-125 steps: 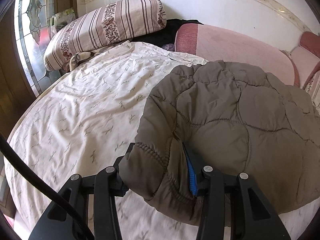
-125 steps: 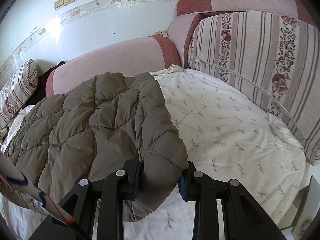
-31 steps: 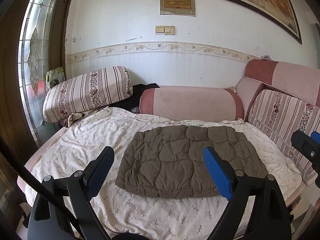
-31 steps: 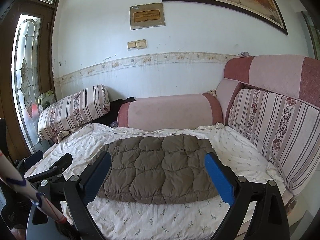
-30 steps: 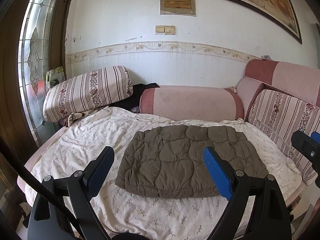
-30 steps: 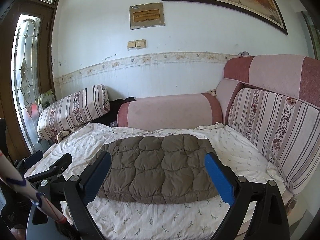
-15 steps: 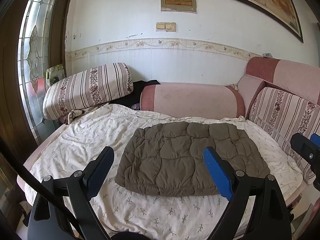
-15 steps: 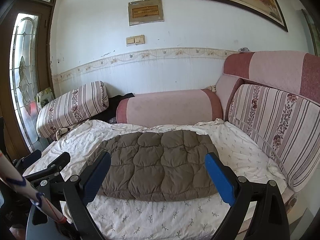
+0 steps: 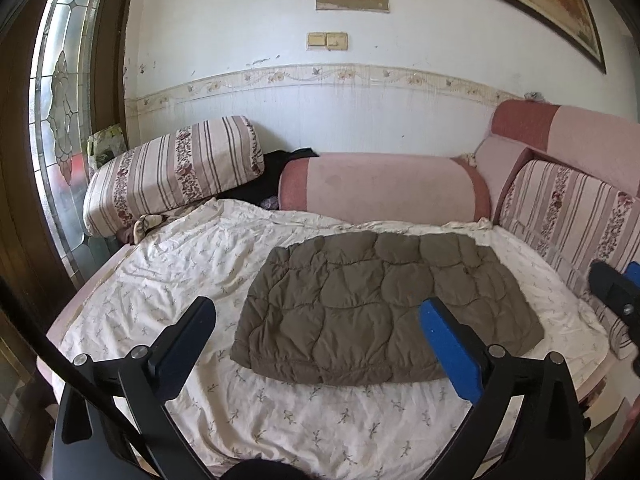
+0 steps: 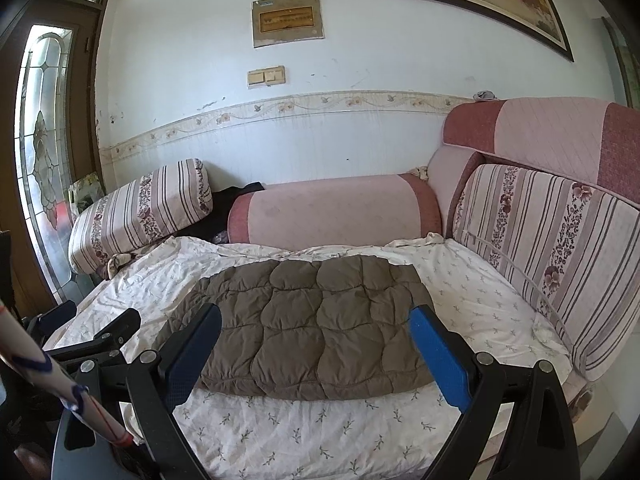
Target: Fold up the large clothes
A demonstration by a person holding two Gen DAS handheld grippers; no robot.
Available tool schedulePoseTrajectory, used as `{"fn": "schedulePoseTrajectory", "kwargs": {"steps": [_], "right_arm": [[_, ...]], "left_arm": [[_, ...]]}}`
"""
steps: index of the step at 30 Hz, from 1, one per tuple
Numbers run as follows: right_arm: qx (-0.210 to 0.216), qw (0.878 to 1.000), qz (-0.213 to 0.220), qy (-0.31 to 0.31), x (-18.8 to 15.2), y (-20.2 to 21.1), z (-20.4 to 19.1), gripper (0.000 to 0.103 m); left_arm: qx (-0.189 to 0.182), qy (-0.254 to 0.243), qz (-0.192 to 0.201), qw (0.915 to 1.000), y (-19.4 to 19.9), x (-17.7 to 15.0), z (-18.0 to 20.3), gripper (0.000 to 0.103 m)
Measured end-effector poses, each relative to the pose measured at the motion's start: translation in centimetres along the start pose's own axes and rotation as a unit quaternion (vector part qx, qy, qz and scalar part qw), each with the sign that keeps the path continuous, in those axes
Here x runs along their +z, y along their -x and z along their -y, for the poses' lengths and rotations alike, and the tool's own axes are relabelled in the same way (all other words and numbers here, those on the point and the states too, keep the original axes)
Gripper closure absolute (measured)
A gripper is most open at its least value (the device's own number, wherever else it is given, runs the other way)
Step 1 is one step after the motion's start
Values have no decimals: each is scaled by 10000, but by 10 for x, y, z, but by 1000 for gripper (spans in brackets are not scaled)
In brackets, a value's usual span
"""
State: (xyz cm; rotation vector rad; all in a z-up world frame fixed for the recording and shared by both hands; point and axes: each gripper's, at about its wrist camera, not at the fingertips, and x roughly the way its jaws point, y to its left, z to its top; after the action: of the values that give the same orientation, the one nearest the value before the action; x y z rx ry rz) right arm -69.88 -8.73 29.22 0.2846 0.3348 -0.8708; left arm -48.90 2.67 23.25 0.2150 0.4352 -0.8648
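bare sheet (image 9: pixel 320 420) before jacket (image 9: pixel 380 312), bolster (image 9: pixel 384 188) behind, cushion (image 9: pixel 572 216) right

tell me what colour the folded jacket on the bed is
Olive brown, quilted jacket; the left wrist view shows it best.

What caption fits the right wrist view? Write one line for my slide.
Folded brown quilted jacket lies flat on the floral sheet, framed by the open, empty right gripper.

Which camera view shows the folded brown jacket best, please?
The left wrist view: the folded brown jacket lies almost whole between that gripper's open jaws, with only its near right corner hidden. In the right wrist view, the jaws hide both near corners of the jacket.
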Motion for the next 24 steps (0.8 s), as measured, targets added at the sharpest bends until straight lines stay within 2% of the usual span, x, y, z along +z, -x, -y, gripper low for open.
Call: {"fn": "schedulePoseTrajectory", "kwargs": {"steps": [3,10,17,24], "right_arm": [[-27,10000,-30,-9,0,-2,1,5],[-123,9997,-201,14,-4,-11,-1,3],[-212,9990,-399,15,-8,-27,-2,2],[-245,9978,-613,17,-14,-44,-2,2]], "left_arm": [[227,-111,-23,9997,-4,0,1,1],[376,-295,-213,9986,-16,-5,0,1],[377,-276,-216,9987,-22,-9,-6,1],[456,-299,-381,9978,-37,-10,-9,1]]}}
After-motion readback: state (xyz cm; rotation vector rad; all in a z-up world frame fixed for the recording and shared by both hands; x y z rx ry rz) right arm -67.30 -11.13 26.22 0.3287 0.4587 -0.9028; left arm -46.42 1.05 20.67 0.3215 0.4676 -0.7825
